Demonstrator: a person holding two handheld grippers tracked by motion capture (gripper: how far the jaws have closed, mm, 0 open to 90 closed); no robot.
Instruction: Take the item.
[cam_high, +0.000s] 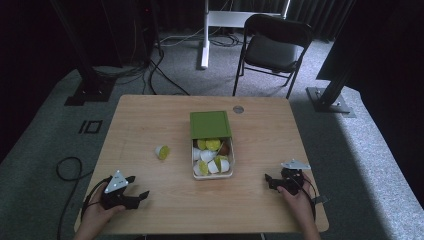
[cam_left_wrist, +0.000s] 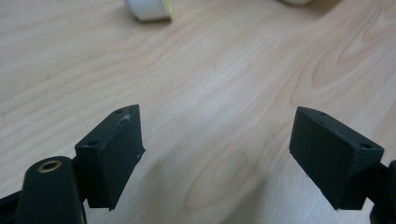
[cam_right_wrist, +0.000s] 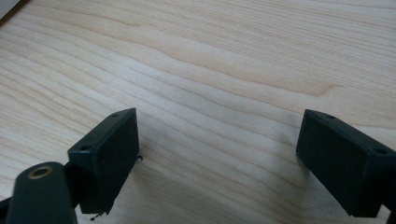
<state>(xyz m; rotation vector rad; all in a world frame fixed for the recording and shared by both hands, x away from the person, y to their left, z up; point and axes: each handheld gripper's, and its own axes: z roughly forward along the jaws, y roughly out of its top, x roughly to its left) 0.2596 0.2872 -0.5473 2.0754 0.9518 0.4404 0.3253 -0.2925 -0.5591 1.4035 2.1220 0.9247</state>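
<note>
An open box (cam_high: 229, 160) with a green lid (cam_high: 210, 123) slid toward the far side sits mid-table in the high view, holding several white and yellow-green capsules (cam_high: 210, 159). One loose capsule (cam_high: 162, 151) lies on the wood to its left; its edge shows at the top of the left gripper view as a white and yellow capsule (cam_left_wrist: 148, 9). My left gripper (cam_high: 137, 191) rests near the front left, open, nothing between its jaws (cam_left_wrist: 215, 158). My right gripper (cam_high: 271, 181) rests near the front right, open over bare wood (cam_right_wrist: 217, 163).
The wooden table (cam_high: 150, 115) has a round grommet (cam_high: 238, 109) near its far edge. Behind it stand a black folding chair (cam_high: 274, 45), a white desk leg (cam_high: 204, 35) and black frame posts (cam_high: 85, 65). Cables (cam_high: 67, 167) lie on the grey carpet.
</note>
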